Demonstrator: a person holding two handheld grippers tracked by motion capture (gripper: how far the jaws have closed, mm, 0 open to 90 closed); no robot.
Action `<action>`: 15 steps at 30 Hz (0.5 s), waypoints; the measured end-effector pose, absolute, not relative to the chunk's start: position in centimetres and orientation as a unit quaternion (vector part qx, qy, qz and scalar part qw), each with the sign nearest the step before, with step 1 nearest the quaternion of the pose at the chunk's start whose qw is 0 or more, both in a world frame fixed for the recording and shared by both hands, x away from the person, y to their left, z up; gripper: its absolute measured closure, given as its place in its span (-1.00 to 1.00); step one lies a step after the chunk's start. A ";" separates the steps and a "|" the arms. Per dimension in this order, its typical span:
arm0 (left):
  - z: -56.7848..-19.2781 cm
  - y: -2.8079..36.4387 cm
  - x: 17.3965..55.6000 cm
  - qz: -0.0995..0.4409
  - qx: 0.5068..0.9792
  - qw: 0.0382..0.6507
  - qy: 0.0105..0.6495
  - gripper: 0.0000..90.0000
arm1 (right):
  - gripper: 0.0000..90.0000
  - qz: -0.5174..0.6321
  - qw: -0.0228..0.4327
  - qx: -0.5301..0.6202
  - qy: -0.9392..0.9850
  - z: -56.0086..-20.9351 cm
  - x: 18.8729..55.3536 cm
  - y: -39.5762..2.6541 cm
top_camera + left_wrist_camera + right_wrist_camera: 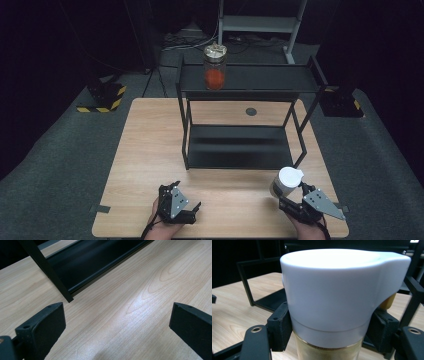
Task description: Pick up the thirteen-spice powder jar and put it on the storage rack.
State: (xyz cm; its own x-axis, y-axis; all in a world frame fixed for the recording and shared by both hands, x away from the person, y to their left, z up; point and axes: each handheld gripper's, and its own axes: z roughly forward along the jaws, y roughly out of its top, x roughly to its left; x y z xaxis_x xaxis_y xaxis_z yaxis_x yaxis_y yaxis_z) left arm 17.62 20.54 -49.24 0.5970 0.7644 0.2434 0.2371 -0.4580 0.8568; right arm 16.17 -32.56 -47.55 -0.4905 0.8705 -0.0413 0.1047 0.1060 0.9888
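Note:
My right gripper [287, 196] is shut on a jar with a white lid [288, 179] at the front right of the wooden table [150, 150]; in the right gripper view the jar [337, 300] sits between both black jaws, its glass body showing yellowish contents below the lid. My left gripper [186, 207] rests near the front edge, left of centre, with its jaws wide open over bare wood [117, 322] and nothing between them. A second jar [215, 66] with red contents and a pale lid stands on the top shelf of the black rack [240, 80].
The black metal rack's lower shelf [237, 145] lies on the table just beyond both grippers, its front leg [47, 272] close ahead of the left gripper. A small round dark grommet [251, 111] marks the table's far side. Grey carpet surrounds the table.

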 end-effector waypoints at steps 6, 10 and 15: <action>-49.3 20.7 17.6 0.317 0.792 0.416 0.315 -0.98 | -0.34 0.566 0.344 0.360 0.657 -46.3 17.0 -31.8; -49.3 20.7 17.6 0.317 0.792 0.416 0.314 -0.98 | -0.34 0.569 0.343 0.356 0.657 -45.5 17.7 -31.4; -49.3 20.8 17.6 0.315 0.791 0.419 0.316 -0.98 | -0.34 0.572 0.341 0.356 0.656 -44.8 18.4 -31.0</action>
State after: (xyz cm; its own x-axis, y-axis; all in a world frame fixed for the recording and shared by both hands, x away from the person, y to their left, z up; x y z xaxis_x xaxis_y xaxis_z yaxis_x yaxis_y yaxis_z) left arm 17.64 20.78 -49.29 0.6015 0.7638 0.2341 0.2351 -0.4493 0.8619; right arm 18.44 -30.98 -44.78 -0.5136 0.8571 -0.0399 0.0776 0.0927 0.9927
